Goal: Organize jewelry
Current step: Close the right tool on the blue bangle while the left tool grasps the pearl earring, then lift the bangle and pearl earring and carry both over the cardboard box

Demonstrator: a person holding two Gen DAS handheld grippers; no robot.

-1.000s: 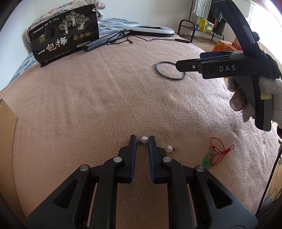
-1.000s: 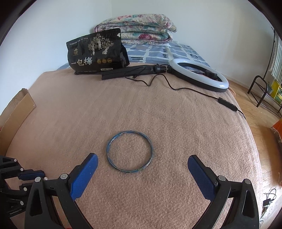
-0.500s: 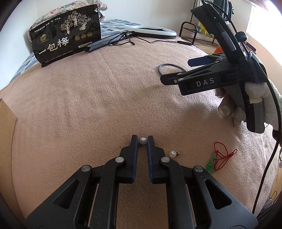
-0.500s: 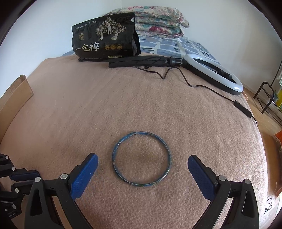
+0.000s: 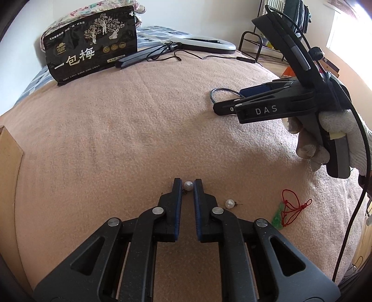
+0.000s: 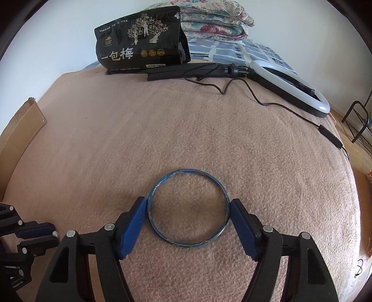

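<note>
My left gripper (image 5: pixel 187 183) is shut on a pearl earring (image 5: pixel 188 185) at its fingertips, low on the pink blanket. A second pearl earring (image 5: pixel 229 204) lies just to its right. A green pendant on a red cord (image 5: pixel 288 209) lies further right. My right gripper (image 6: pixel 188 206) has closed onto the blue bangle (image 6: pixel 188 242), its blue pads touching both sides of the ring, which lies flat on the blanket. In the left wrist view the right gripper (image 5: pixel 220 109) covers most of the bangle (image 5: pixel 215 94).
A black snack bag (image 6: pixel 139 39) stands at the far edge, with a ring light (image 6: pixel 293 86) and its cable (image 6: pixel 290 111) beside it. A cardboard flap (image 6: pixel 21 130) is at the left. Folded quilts (image 6: pixel 209 18) and a metal rack (image 5: pixel 255 46) stand beyond.
My right gripper has moved forward over the bangle and its wide-open fingers have closed onto the ring's sides. My left gripper has stayed put, holding the pearl earring.
</note>
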